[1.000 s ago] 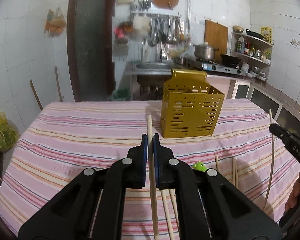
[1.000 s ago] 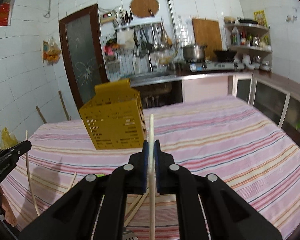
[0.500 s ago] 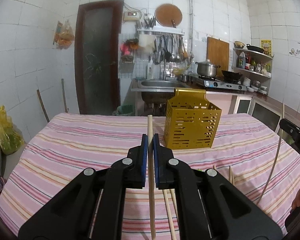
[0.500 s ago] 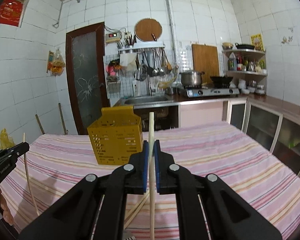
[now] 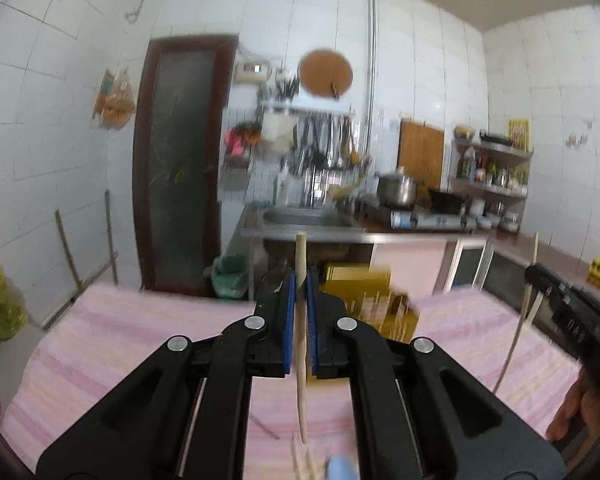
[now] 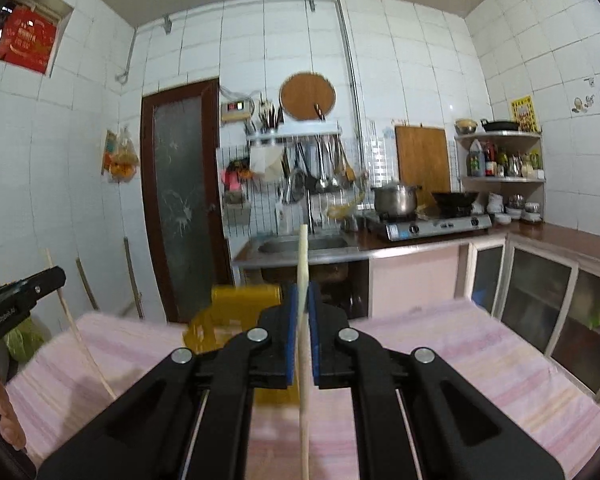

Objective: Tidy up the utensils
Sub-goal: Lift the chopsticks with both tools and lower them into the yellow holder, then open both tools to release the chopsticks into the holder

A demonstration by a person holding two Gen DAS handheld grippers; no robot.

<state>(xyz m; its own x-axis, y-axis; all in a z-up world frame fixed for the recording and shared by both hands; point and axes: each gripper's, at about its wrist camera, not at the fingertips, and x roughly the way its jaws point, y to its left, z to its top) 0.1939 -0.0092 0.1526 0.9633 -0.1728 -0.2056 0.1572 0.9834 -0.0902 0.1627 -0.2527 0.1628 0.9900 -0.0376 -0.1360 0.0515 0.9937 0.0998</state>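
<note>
**Two chopsticks held above a striped worktop in a tiled kitchen**

The left gripper (image 5: 299, 280) has its jaws pinching a pale wooden chopstick (image 5: 301, 380); the right gripper (image 6: 302, 292) pinches a second pale wooden chopstick (image 6: 304, 392). Both sticks stand nearly upright. Beyond them a perforated yellow plastic utensil holder (image 6: 236, 320) stands on the worktop (image 6: 480, 368), covered by a pink striped cloth. Behind are white wall tiles, a dark-framed glass door (image 6: 180, 200), a steel sink (image 6: 300, 245) and a gas stove (image 6: 436, 224).
</note>
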